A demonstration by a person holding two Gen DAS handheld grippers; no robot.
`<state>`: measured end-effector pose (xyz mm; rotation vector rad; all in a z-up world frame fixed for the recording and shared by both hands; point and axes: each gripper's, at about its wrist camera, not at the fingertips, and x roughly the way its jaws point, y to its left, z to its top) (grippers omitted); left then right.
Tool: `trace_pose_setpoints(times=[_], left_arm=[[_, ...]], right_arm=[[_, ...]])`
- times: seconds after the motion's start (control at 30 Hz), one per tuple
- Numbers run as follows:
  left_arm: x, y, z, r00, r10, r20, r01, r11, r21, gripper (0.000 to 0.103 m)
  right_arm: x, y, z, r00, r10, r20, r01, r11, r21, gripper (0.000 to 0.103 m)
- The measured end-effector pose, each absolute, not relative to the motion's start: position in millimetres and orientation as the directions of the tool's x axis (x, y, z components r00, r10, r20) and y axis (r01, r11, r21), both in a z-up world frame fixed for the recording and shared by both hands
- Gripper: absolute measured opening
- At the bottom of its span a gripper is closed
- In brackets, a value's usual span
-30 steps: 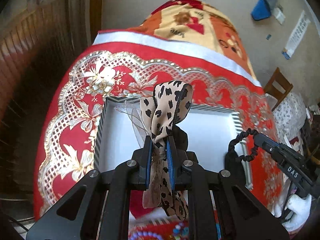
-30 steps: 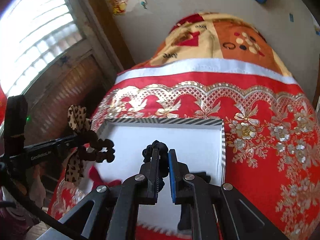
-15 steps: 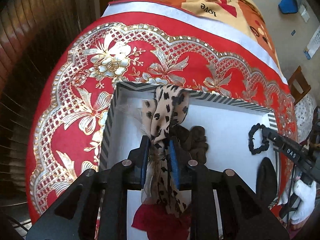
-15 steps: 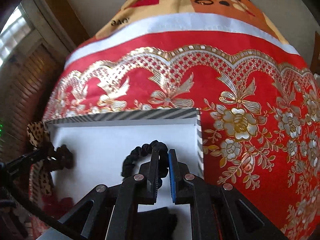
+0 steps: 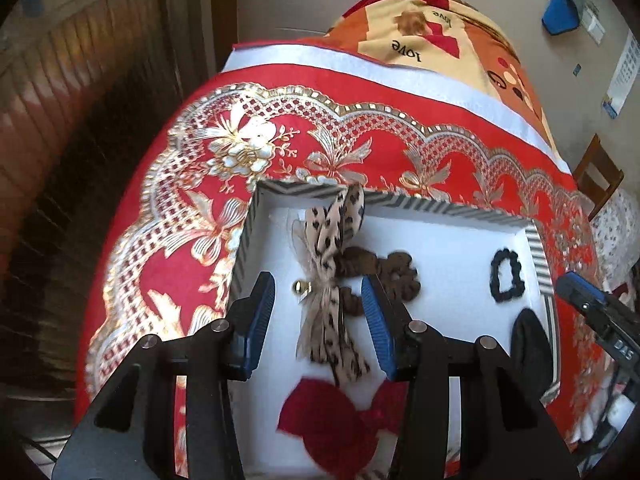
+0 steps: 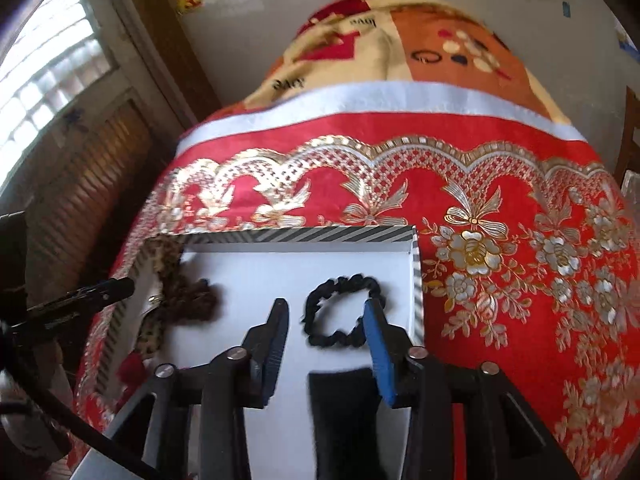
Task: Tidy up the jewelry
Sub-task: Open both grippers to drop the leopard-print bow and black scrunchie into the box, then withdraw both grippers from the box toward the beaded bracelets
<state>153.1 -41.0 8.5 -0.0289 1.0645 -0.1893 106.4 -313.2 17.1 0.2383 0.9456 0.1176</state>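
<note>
Both grippers had let go since a second earlier: the leopard-print bow (image 5: 334,280), then pinched upright between the left gripper (image 5: 318,312) pads, lay flat on the white floor of the box (image 5: 452,210), and the black hair tie (image 6: 342,310), then clamped in the right gripper (image 6: 326,344), rested on the same floor near the box's right wall. Each pair of jaws had just been opening and stood spread, the blue pads clear of the items. The bow lay between the left pads without touching them, its upper loops reaching the striped far rim and its tails trailing toward the camera, with a small gold bell (image 5: 301,287) just beside its knot. A brown scrunchie (image 5: 384,270) sat touching the bow's right side, partly behind the right pad. A red bow (image 5: 336,420) lay at the near end of the box, just below the leopard tails. In the right wrist view the hair tie sat as a closed loop between the open pads, its right edge behind the blue pad, and a black flat piece (image 6: 344,400) lay nearer the camera. The box stood on a red cloth with gold flowers (image 6: 500,280), and a blanket-covered mound (image 6: 400,48) rose behind it.
</note>
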Motion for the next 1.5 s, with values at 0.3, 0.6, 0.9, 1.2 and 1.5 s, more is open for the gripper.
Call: trace_pose_setpoints(times=[0.3, 0.6, 0.9, 1.2, 1.5], left_arm=[[90.1, -41.2, 22.0, 0.497, -0.129, -0.858, 0.127, 0.989, -0.075, 0.045], [24.1, -42.5, 30.7, 0.512, -0.125, -0.85, 0.121, 0.99, -0.073, 0.045], [-31.5, -52.5, 32.7, 0.518, -0.11, -0.848, 0.124, 0.991, -0.053, 0.045], [-71.7, -62.4, 34.5, 0.535, -0.095, -0.839, 0.119, 0.992, -0.036, 0.045], [-99.7, -68.2, 36.7, 0.547, -0.085, -0.833, 0.11, 0.993, -0.029, 0.045]], right_arm=[[48.5, -283.9, 37.1, 0.617, 0.217, -0.757, -0.023, 0.966, 0.259, 0.04], [-17.0, -269.2, 42.6, 0.627, 0.194, -0.754, -0.039, 0.975, 0.218, 0.042], [-73.0, -272.3, 38.0, 0.623, 0.17, -0.763, -0.008, 0.977, 0.211, 0.043], [-109.3, -270.3, 34.8, 0.612, 0.145, -0.778, -0.008, 0.984, 0.177, 0.043], [-132.4, -270.5, 39.3, 0.621, 0.149, -0.77, -0.025, 0.985, 0.17, 0.043]])
